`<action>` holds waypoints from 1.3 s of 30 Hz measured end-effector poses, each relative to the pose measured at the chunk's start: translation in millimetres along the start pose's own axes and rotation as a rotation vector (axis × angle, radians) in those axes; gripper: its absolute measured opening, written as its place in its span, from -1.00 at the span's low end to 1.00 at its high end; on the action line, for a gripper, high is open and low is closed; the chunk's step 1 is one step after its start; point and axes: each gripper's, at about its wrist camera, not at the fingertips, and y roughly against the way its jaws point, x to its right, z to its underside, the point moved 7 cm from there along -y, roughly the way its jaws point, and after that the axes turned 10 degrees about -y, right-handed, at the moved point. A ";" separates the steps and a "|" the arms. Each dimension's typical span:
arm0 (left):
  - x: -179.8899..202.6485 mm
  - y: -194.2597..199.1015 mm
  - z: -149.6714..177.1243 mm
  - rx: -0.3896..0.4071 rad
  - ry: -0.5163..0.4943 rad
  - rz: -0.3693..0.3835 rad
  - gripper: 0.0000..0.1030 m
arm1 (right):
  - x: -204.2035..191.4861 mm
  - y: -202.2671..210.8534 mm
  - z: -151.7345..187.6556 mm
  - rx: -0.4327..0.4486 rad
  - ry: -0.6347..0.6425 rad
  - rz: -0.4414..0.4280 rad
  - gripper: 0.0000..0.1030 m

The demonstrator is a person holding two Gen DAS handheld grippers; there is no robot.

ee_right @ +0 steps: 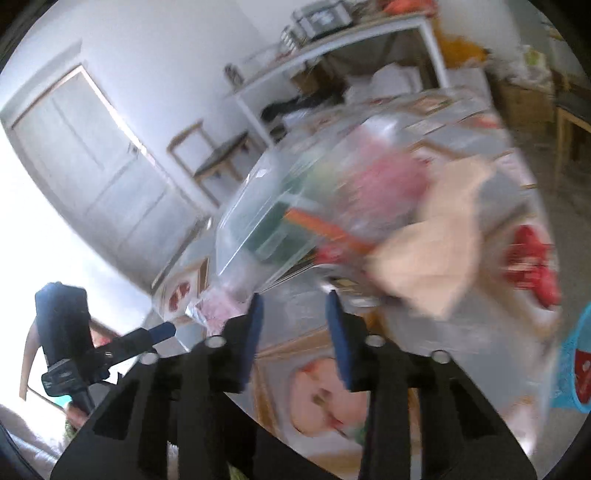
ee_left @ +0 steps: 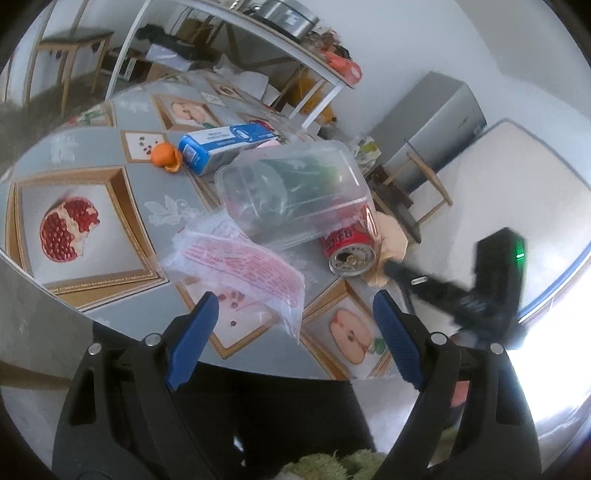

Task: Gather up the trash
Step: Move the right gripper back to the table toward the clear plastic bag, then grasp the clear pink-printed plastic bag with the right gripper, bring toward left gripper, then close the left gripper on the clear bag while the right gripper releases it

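Note:
Trash lies on a round table (ee_left: 122, 236) with a fruit-print cloth. A crumpled clear wrapper with pink print (ee_left: 243, 266) lies just ahead of my open, empty left gripper (ee_left: 293, 314). Beyond it a clear plastic box (ee_left: 291, 195) lies on its side against a red can (ee_left: 349, 247) and beige crumpled paper (ee_left: 393, 236). A blue carton (ee_left: 225, 144) and orange peel (ee_left: 166, 155) lie farther back. My right gripper (ee_right: 295, 306) is open and empty, close to the can (ee_right: 340, 254) and beige paper (ee_right: 432, 254); that view is blurred. The right gripper also shows at the left wrist view's right side (ee_left: 391, 267).
A white shelf table (ee_left: 258, 33) with clutter stands behind the table. A grey cabinet (ee_left: 436, 122) and a wooden chair (ee_left: 424, 184) are at the right. A blue basket (ee_right: 572, 365) is at the right wrist view's edge. A door (ee_right: 92, 147) is at the left.

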 end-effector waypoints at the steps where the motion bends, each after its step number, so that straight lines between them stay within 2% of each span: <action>1: -2.8 1.0 -1.5 0.008 0.011 0.003 0.56 | -4.4 -13.0 2.6 -0.024 0.004 0.002 -0.63; 2: -5.2 2.0 -2.7 0.015 0.021 0.007 0.55 | -9.4 -23.3 5.4 -0.044 0.000 0.006 -0.76; 5: -12.8 4.0 -6.0 0.029 0.053 0.025 0.45 | -11.7 -48.4 10.3 -0.085 -0.012 0.024 -0.85; 8: -20.4 2.6 -5.6 0.023 0.086 0.047 0.38 | -20.2 -62.7 19.9 -0.129 -0.014 0.007 -0.87; 15: -31.3 6.6 -5.9 0.028 0.143 0.102 0.37 | -40.0 -79.1 47.0 -0.232 0.002 -0.052 -0.88; 22: -29.9 3.4 -11.4 0.010 0.135 0.094 0.38 | -50.3 -83.1 68.5 -0.286 -0.004 -0.152 -0.88; 27: -31.6 -10.9 -14.8 -0.062 0.090 -0.044 0.38 | -52.6 -79.8 77.7 -0.290 0.028 -0.165 -0.88; 33: -41.2 -36.4 -8.8 -0.172 0.104 -0.179 0.38 | -41.5 -56.0 70.9 -0.242 0.050 -0.130 -0.87; 39: -42.8 -47.1 -8.1 -0.193 0.027 -0.315 0.35 | -20.1 -27.9 63.4 -0.187 0.027 -0.085 -0.86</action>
